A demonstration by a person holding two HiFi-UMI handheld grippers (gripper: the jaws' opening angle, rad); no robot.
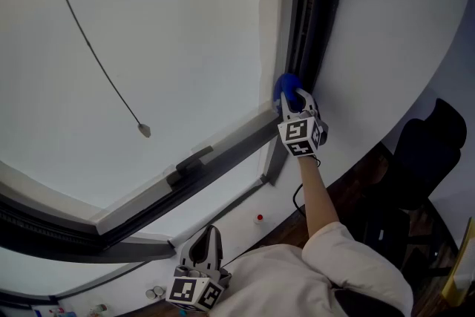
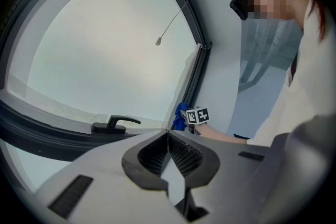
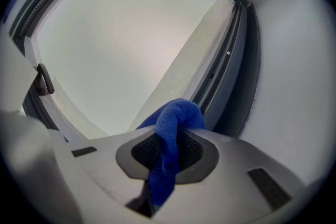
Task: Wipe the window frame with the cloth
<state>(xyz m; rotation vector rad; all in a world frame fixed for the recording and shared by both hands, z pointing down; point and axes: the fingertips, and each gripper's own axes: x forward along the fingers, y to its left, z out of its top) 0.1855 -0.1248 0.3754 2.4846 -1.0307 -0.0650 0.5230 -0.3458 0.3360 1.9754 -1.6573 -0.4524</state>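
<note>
Grey left gripper (image 2: 168, 136), jaws pressed together on nothing, hangs below the frame's (image 1: 315, 4) bottom rail. Farther up, the right gripper (image 3: 168, 152) clamps the blue cloth (image 3: 178, 115). Its bunched end pokes past the fingertips, at the frame's dark upright just above the corner.

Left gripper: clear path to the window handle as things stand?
Likely yes. The left gripper, shut and empty, points toward the window handle with nothing between them in its view. The right gripper, clamped on the blue cloth, is off to the side against the window frame.
</note>
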